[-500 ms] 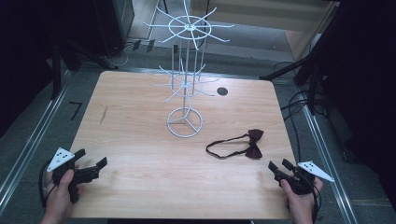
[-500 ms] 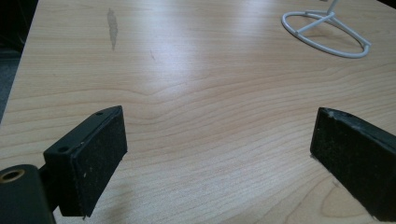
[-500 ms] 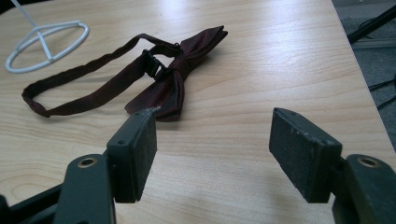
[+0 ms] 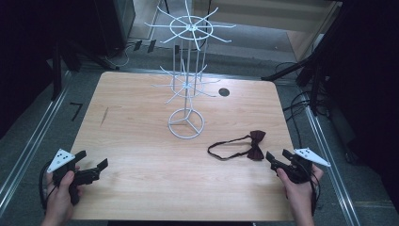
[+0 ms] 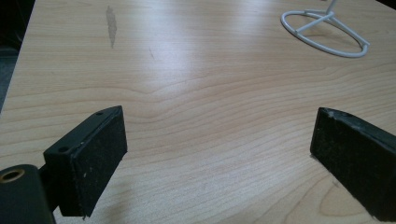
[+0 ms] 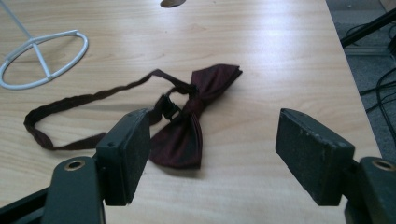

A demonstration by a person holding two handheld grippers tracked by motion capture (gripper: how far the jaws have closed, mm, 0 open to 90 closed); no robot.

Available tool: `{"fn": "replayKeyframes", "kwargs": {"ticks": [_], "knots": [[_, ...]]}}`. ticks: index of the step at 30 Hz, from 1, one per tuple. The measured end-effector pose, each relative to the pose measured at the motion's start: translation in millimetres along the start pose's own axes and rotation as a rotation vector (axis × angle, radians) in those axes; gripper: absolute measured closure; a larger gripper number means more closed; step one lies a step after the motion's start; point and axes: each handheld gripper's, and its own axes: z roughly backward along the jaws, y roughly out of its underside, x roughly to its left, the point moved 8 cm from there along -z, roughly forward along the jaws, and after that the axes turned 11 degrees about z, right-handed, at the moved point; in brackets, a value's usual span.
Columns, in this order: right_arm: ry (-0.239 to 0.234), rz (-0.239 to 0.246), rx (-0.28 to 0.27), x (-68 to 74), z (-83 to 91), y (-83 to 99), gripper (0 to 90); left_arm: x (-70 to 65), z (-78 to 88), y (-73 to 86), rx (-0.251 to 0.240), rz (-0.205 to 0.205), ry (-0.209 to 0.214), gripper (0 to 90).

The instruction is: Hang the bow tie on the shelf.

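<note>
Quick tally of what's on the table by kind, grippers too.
Bow tie: 1
Wire rack: 1
Grippers: 2, left gripper and right gripper, both open
Total: 4

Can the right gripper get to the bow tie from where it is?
Probably yes. The right gripper is open, and the bow tie lies on the table just ahead of its jaws, with nothing between them.
</note>
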Motion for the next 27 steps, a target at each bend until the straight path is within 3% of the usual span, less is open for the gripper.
{"fn": "replayKeyframes", "kwargs": {"ticks": [10, 15, 22, 23, 27], "knots": [[0.02, 0.018, 0.104, 16.0, -33.2, -23.5, 25.5, -0.5, 0.3, 0.5, 0.001, -0.003, -0.001, 4.4], [0.016, -0.016, 0.143, 19.3, -49.5, -29.0, 24.5, -0.6, 0.4, 0.4, 0.001, -0.001, 0.001, 4.4], [0.009, -0.029, 0.204, 24.6, -65.4, -29.0, 19.3, -0.4, 0.4, 0.4, 0.002, -0.001, 0.001, 4.4], [0.001, -0.03, 0.232, 28.3, -69.8, -27.3, 17.2, -0.4, 0.3, 0.4, 0.001, -0.001, 0.002, 4.4], [-0.011, -0.003, 0.283, 37.0, -77.0, -19.1, 15.4, -0.6, 0.5, 0.5, 0.003, -0.002, 0.003, 4.4]]}}
